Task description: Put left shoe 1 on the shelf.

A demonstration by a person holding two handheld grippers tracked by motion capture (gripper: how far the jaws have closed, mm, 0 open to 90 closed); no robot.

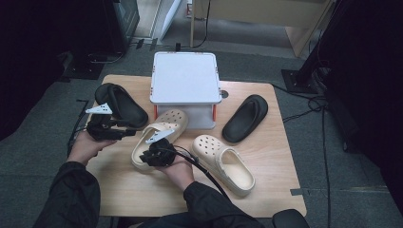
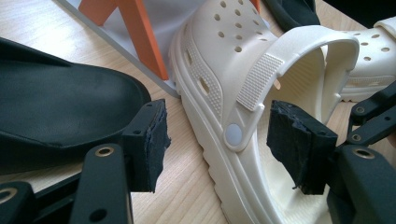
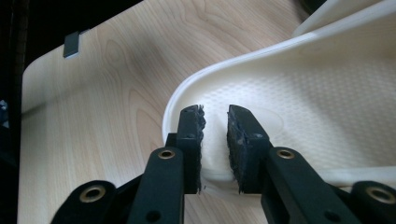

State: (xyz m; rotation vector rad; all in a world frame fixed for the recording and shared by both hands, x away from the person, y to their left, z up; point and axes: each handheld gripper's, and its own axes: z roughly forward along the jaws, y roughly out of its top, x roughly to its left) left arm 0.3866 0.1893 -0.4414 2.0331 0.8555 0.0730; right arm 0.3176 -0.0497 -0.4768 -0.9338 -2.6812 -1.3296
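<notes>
While your right gripper [image 1: 157, 153] sits at the heel of the cream shoe [image 1: 167, 124], the step in hand looks like getting a grip on that shoe so you can lift it. The shoe lies in the middle of the table [image 1: 271, 185], with its toe pointing to the far side, tucked just under the white stand [image 1: 184, 78]. Its heel end is on the near side, right by your right hand.

In the right gripper view, the two fingers are close together, one on each side of the shoe's back edge. A thin gap shows between them higher up. I cannot tell if they pinch the edge yet.

Your left gripper [image 1: 124, 133] is just left of the shoe, and its fingers are wide apart. They hold nothing. They point at the side of the shoe, near the strap.

Next, I think you need to squeeze the right fingers tight on the heel edge. Then lift slowly, so the toe slides out from under the stand and does not bump it.

Another cream shoe [image 1: 223, 164] lies just to the right. One black sandal [image 1: 121, 104] lies on the far left, close to your left gripper. A second black sandal [image 1: 244, 118] lies on the far right.
</notes>
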